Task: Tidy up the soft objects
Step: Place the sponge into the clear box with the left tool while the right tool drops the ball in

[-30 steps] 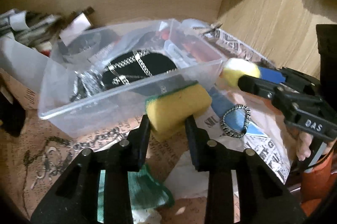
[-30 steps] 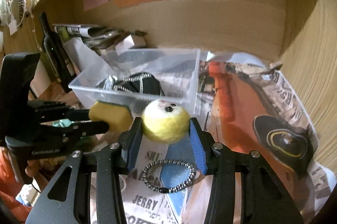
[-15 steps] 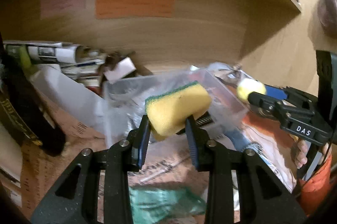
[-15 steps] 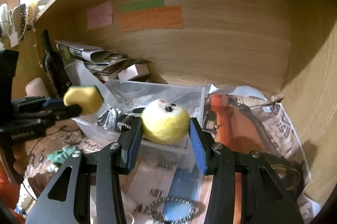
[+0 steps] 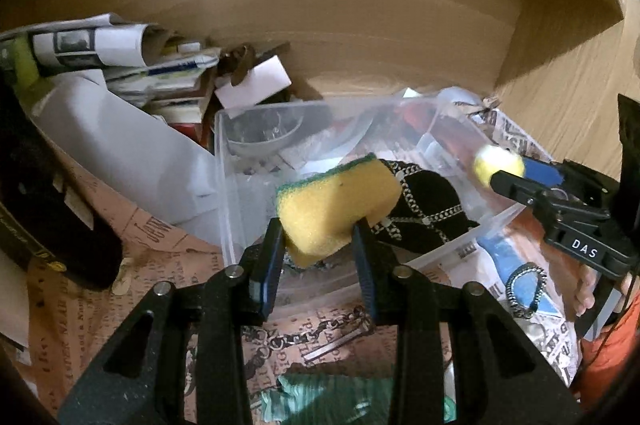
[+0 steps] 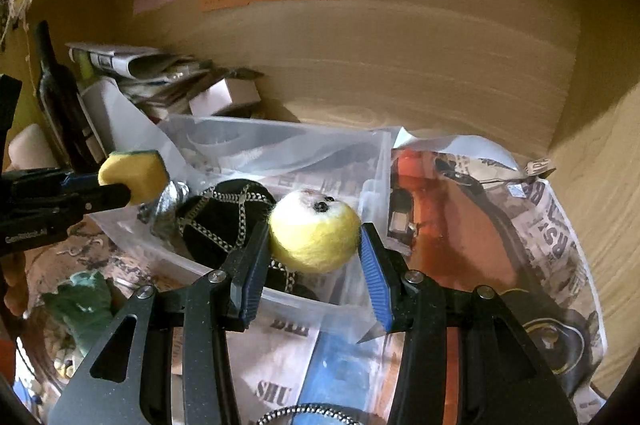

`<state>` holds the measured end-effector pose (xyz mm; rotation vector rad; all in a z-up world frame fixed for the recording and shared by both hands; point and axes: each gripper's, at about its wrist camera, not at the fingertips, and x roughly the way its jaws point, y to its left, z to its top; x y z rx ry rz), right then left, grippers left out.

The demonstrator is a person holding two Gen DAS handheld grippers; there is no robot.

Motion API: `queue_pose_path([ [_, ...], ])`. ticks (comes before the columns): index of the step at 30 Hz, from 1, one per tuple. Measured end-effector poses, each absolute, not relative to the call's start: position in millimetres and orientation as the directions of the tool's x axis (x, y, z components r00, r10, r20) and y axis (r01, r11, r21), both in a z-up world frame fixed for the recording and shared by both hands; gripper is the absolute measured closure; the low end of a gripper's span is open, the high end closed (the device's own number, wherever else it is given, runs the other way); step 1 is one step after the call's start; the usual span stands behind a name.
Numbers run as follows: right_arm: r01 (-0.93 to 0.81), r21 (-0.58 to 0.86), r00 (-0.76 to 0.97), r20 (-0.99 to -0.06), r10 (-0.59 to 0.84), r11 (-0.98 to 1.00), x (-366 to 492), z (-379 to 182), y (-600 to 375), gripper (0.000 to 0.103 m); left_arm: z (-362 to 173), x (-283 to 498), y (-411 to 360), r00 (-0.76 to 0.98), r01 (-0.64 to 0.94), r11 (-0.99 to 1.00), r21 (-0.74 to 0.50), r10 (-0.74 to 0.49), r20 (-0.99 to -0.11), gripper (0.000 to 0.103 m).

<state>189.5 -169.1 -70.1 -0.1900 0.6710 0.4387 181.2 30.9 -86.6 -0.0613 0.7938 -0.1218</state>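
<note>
Yellow sponge (image 5: 336,209) and felt ball (image 6: 314,237) hanging over the clear bin (image 5: 224,185).
Left tongs (image 5: 320,257) are clamping the sponge crosswise; right tongs (image 6: 316,265) are pinching the ball, both poised above the opening.

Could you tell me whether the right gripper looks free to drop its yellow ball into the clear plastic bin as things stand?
Probably yes: the right gripper holds the yellow ball above the clear plastic bin, which has no lid. A black chained pouch lies below, leaving room beside it.
</note>
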Motion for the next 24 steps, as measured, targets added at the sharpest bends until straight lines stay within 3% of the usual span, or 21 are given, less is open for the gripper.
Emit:
queue_pose_path([
  [4,-0.464,-0.047,0.692,-0.643,0.329,0.885,189,-71,-164,0.059,-91,187,30,0.682,0.094,0.99,-0.108,-0.143,-0.718,0.067],
  [8,-0.469,-0.059,0.696,-0.638,0.328,0.881,186,-69,-161,0.046,-88,183,27,0.689,0.093,0.991,-0.098,-0.135,-0.712,0.047],
  [13,-0.48,-0.055,0.712,-0.608,0.352,0.875,174,-57,-163,0.034,-73,167,30,0.72,0.094,0.991,-0.096,-0.134,-0.681,0.034],
  [18,-0.496,-0.049,0.739,-0.548,0.392,0.867,148,-38,-164,0.019,-54,140,33,0.765,0.088,0.994,-0.062,-0.107,-0.635,0.009],
  [24,-0.533,-0.041,0.741,-0.505,0.443,0.845,119,-27,-163,0.007,-45,108,36,0.789,0.081,0.996,-0.038,-0.087,-0.609,0.002],
])
